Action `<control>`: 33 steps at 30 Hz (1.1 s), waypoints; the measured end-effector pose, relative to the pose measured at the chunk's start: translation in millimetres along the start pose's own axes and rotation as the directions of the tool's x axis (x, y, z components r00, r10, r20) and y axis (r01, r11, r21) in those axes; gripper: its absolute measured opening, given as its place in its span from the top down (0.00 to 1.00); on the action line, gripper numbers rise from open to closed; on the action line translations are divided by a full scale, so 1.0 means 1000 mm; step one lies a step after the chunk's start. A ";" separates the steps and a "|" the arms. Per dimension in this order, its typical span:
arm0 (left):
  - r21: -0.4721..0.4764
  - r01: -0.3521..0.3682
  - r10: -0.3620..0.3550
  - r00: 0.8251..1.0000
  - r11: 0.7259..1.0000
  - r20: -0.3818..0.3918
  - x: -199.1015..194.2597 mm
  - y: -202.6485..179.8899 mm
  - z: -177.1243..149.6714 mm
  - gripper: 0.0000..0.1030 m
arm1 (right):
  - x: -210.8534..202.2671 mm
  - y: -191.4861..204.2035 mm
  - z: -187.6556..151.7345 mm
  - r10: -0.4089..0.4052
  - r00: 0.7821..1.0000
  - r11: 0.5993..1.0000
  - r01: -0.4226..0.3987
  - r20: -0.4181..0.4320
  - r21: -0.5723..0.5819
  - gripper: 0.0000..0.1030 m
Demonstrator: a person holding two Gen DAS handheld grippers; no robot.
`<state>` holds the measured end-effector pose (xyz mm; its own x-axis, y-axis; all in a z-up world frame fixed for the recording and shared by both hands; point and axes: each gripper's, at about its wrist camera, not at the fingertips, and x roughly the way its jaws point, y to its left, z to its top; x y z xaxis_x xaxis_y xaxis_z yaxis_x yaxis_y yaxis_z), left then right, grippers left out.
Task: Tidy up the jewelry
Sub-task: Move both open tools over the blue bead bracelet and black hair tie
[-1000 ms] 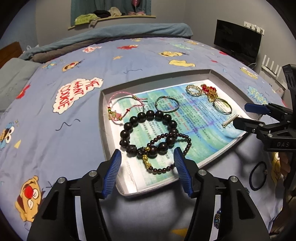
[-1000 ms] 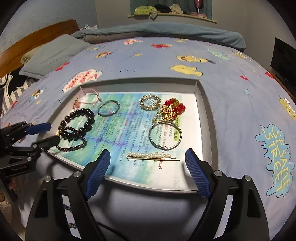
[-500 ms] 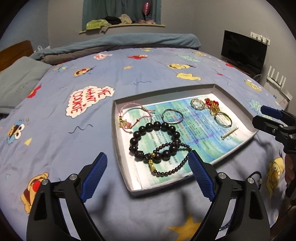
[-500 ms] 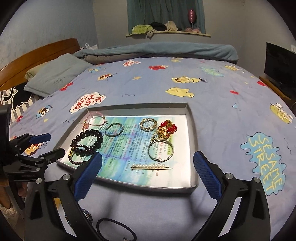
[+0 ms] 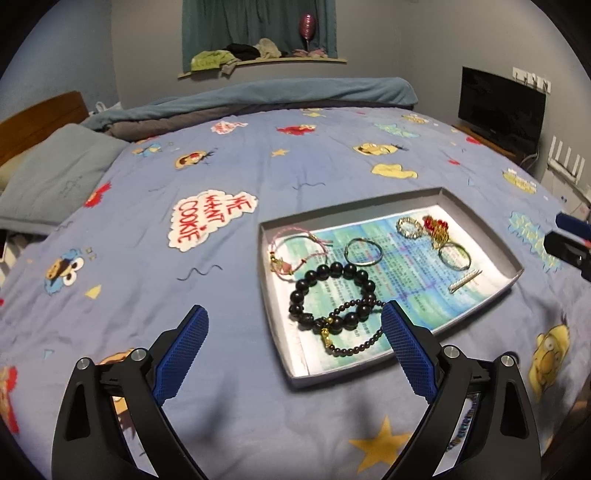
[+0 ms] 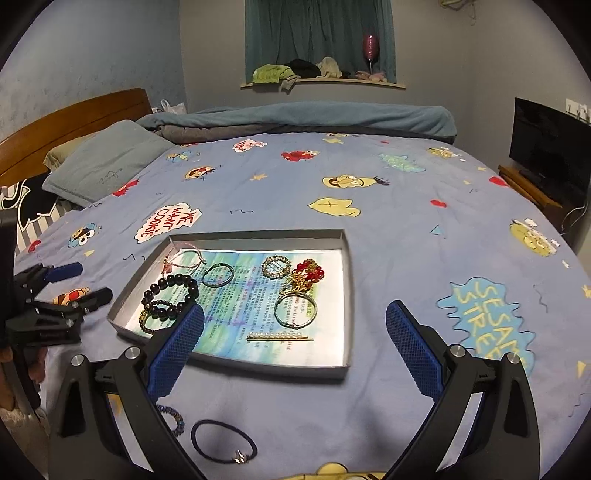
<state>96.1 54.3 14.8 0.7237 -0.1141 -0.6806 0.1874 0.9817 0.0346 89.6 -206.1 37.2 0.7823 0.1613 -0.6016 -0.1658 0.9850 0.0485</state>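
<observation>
Above the grey tray (image 6: 343,295) we see open air on every side; only its low rim walls bar a sideways approach. Inside, bare paper lies between the pearl clip (image 6: 279,336) and near wall. A black hair tie (image 6: 223,441) lies on the bedspread (image 6: 388,236) short of it.

**Room/background only**

I see a bedroom, dim indoor light. Grey walls (image 6: 461,55). Bed fills most of both views, blue cartoon-print sheet (image 6: 388,236) on top. Wooden headboard (image 6: 70,122) at left, grey pillow (image 6: 103,162) beside it, teal blanket (image 6: 314,114) bunched along the far edge. Window with closed teal curtain (image 6: 317,33); clothes piled on the sill (image 6: 295,72). Black TV (image 6: 550,147) on a wooden stand at right.
</observation>
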 end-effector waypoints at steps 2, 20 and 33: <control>-0.012 0.005 -0.005 1.000 1.000 0.005 -0.009 0.003 0.001 0.09 | -0.008 -0.001 0.001 -0.011 1.000 1.000 0.011 0.006 -0.015 0.05; 0.075 0.120 -0.117 0.992 0.990 -0.039 -0.036 -0.045 -0.063 0.08 | -0.018 0.009 -0.065 0.039 0.995 0.999 -0.040 -0.090 -0.012 0.05; 0.144 0.181 -0.159 0.976 0.973 -0.148 0.003 -0.072 -0.100 0.08 | 0.016 0.011 -0.102 0.074 0.983 0.995 -0.085 -0.171 -0.058 0.06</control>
<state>18.4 -1.7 -63.2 0.5782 -0.2450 -0.7783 0.4090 0.9124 0.0166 39.0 -198.8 -53.4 0.6539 0.2204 -0.7238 -0.2662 0.9625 0.0526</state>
